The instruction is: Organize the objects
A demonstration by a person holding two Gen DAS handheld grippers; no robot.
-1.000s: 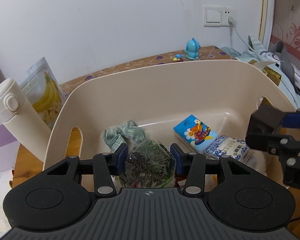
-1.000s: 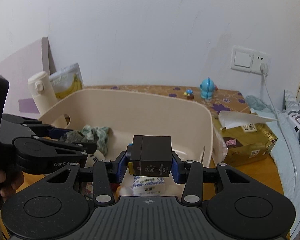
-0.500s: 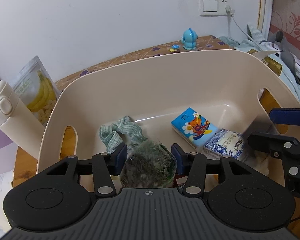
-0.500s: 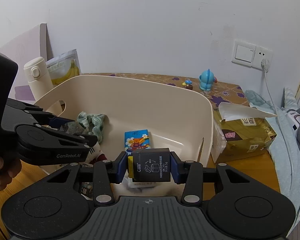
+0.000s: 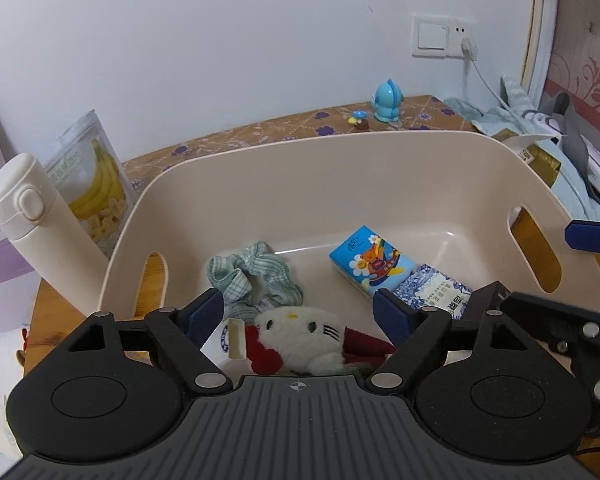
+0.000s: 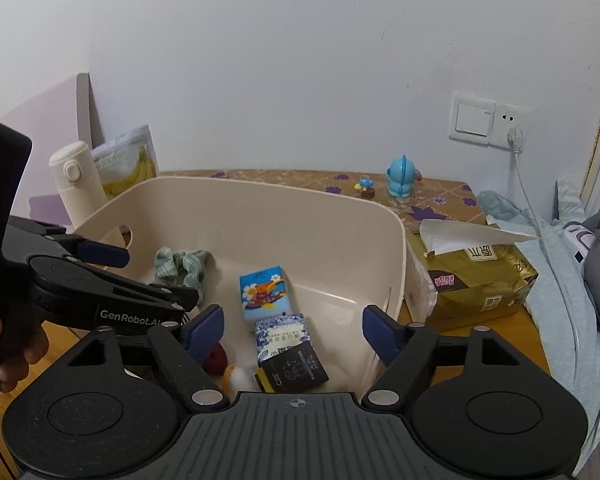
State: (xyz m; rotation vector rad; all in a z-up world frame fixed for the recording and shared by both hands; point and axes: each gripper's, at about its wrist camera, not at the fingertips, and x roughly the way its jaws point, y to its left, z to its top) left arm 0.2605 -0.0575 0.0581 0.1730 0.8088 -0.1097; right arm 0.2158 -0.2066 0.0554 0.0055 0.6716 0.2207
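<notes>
- left wrist view: the left gripper (image 5: 298, 312) has just been opening and now stands wide over the beige bin (image 5: 320, 168), nothing between its pads. the clear pouch of green leaves it carried half a second ago is gone from the jaws (it cannot be made out below). a white plush cat (image 5: 300, 338) shows under the jaws, with the green scrunchie (image 5: 252, 274), blue tissue pack (image 5: 370, 266) and patterned packet (image 5: 434, 294) beyond.
- right wrist view: the right gripper (image 6: 292, 330) has also just spread wide and holds nothing. the black box (image 6: 294, 372) it gripped earlier lies on the bin floor, partly over the patterned packet.
- both loads seem delivered, so each hand is free to fetch what stands outside, such as the cream flask (image 6: 78, 182).
</notes>
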